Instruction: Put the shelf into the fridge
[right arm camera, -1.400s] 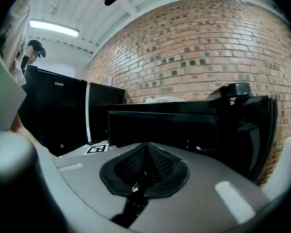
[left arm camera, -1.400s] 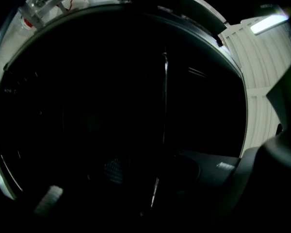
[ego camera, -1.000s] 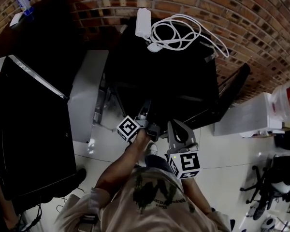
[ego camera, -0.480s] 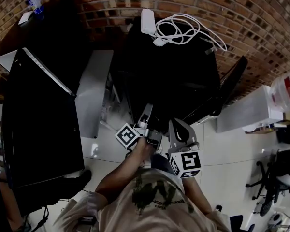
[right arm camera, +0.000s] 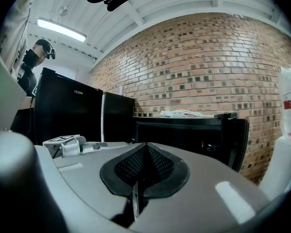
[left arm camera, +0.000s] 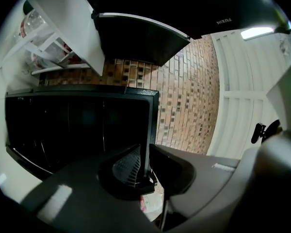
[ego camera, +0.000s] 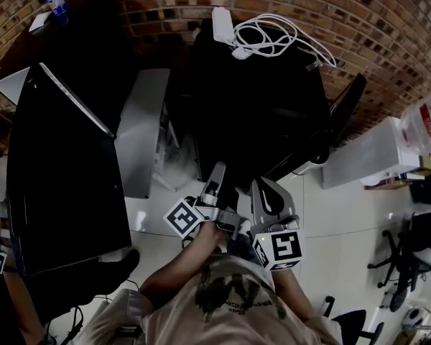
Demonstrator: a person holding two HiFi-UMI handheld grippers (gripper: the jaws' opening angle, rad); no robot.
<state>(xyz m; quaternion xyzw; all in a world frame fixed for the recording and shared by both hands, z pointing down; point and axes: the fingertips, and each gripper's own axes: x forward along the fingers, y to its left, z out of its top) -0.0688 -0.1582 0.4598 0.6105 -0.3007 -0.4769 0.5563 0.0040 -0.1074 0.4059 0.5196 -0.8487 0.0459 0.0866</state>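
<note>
In the left gripper view a thin dark panel with a black frame, the shelf [left arm camera: 77, 125], stands in front of the brick wall. Its right edge runs down between the jaws of my left gripper [left arm camera: 146, 171], which are closing and meet that edge on both sides. In the head view the left gripper [ego camera: 217, 172] points at the lower front of the small black fridge [ego camera: 258, 99], whose door [ego camera: 345, 121] hangs open to the right. Beside it my right gripper [ego camera: 262, 189] is shut with nothing in it. Its pads [right arm camera: 144, 152] meet, facing the fridge [right arm camera: 184, 135].
A white power strip and coiled cable [ego camera: 266, 38] lie on top of the fridge. A tall black fridge [ego camera: 65, 171] and a grey panel [ego camera: 140, 131] stand to the left, a white cabinet [ego camera: 373, 164] to the right. Another person [ego camera: 0, 264] stands at the lower left.
The left gripper's marker cube has sunk down and left in the head view, while its jaws stay at the fridge's front. The right gripper has hardly moved.
</note>
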